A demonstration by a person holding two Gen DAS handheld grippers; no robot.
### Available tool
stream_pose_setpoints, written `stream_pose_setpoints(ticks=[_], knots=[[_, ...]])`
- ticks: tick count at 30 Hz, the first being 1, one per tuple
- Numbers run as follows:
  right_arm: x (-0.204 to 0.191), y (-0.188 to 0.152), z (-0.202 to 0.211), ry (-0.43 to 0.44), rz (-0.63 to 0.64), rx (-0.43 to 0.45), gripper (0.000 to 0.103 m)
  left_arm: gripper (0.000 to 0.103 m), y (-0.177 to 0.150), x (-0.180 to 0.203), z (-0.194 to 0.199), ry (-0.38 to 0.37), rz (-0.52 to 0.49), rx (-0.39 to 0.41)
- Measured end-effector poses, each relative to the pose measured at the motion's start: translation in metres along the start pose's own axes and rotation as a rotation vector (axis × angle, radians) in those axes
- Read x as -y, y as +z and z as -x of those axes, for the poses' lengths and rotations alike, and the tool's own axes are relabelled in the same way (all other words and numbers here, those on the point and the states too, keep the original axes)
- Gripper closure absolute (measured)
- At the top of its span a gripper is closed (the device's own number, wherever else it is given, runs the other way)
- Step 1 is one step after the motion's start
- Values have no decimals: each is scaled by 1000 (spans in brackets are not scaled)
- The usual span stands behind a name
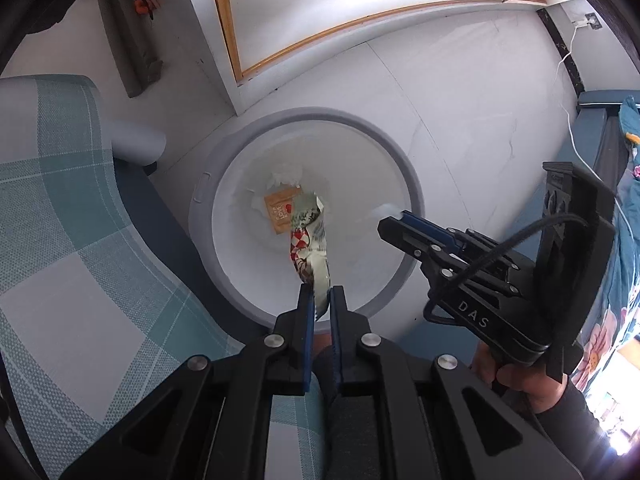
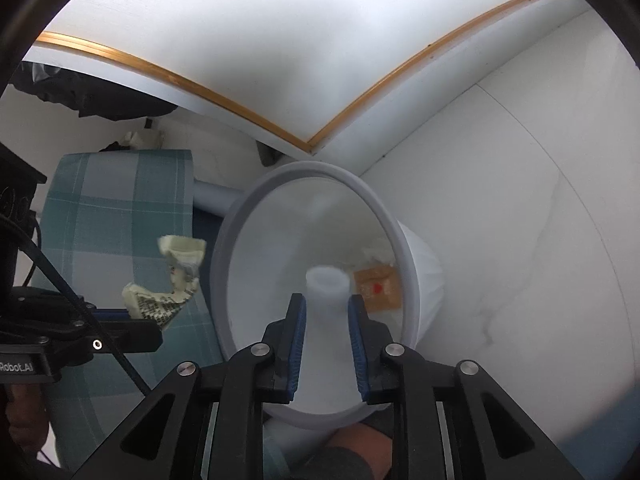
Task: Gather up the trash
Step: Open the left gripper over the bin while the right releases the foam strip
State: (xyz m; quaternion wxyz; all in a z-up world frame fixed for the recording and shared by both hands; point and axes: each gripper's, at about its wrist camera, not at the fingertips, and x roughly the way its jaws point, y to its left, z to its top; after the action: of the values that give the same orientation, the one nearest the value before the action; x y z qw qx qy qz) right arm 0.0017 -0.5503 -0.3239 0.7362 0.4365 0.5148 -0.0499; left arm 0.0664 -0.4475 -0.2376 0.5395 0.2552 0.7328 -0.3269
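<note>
Left wrist view: the left gripper (image 1: 322, 292) is clenching a crumpled wrapper (image 1: 310, 240) above the bin (image 1: 400, 168), where an orange packet (image 1: 280, 210) is lying. Right wrist view: the right gripper (image 2: 326, 306) is standing parted over the bin, a blurred white cup (image 2: 326, 284) falling free between its fingers
</note>
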Motion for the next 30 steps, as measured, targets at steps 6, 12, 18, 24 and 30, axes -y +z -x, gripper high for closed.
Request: stream_pose_setpoints(ticks=[6, 12, 18, 24, 30], knots=[[3, -7, 11, 3, 13, 5, 81, 99, 3, -5, 2, 10, 22, -24], [11, -13, 30, -11, -7, 30, 81, 80, 3, -8, 0, 22, 10, -9], [2, -7, 46, -5, 2, 65, 70, 44, -2, -5, 11, 56, -16, 58], [-4, -1, 60, -17, -12, 76, 64, 36, -10, -12, 25, 74, 7, 105], [-11, 3, 86, -46, 10, 107, 50, 35, -21, -13, 55, 103, -6, 199]])
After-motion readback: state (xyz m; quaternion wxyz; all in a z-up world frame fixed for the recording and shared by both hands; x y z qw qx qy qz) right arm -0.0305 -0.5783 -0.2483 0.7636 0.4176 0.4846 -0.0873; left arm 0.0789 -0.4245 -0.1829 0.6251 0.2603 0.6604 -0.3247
